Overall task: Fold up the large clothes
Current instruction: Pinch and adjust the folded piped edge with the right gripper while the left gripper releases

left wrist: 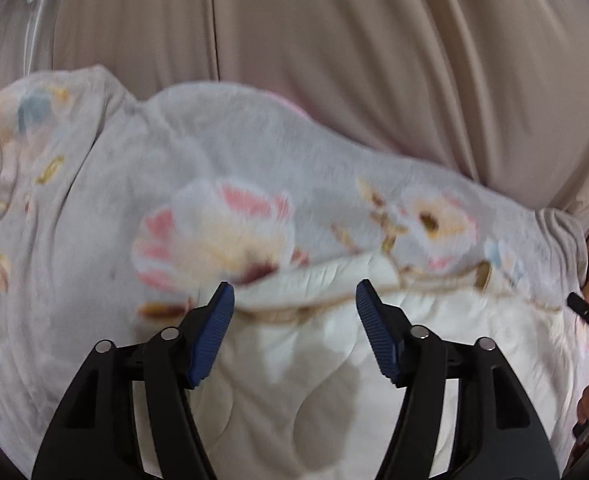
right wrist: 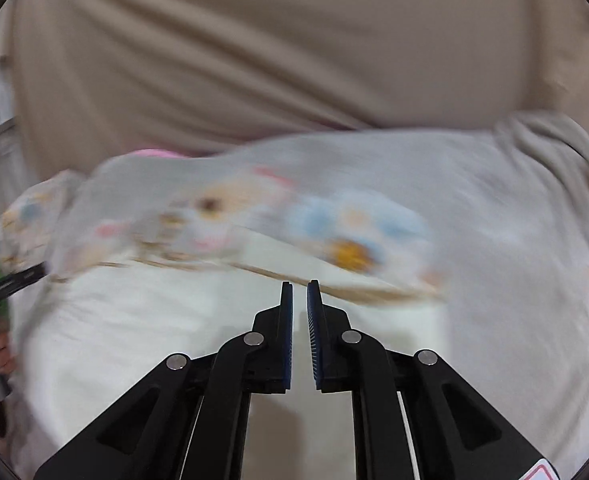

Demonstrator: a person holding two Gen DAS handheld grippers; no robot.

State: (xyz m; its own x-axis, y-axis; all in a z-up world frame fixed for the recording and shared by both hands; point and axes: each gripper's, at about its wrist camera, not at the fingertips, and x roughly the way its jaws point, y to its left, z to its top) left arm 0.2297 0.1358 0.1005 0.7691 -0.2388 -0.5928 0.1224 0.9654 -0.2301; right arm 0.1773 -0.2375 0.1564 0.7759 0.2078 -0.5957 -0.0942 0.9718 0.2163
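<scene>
Floral quilt (left wrist: 254,184) heaped on a beige-sheeted surface, its tan-piped edge (left wrist: 326,300) turned back to expose the white quilted underside (left wrist: 294,380). Left gripper (left wrist: 294,300) hovers spread wide over that edge, grasping nothing. Right gripper (right wrist: 300,292), jaws nearly closed with a slim empty gap, sits just before the blurred edge. Beige drapery (right wrist: 254,60) fills the background.
</scene>
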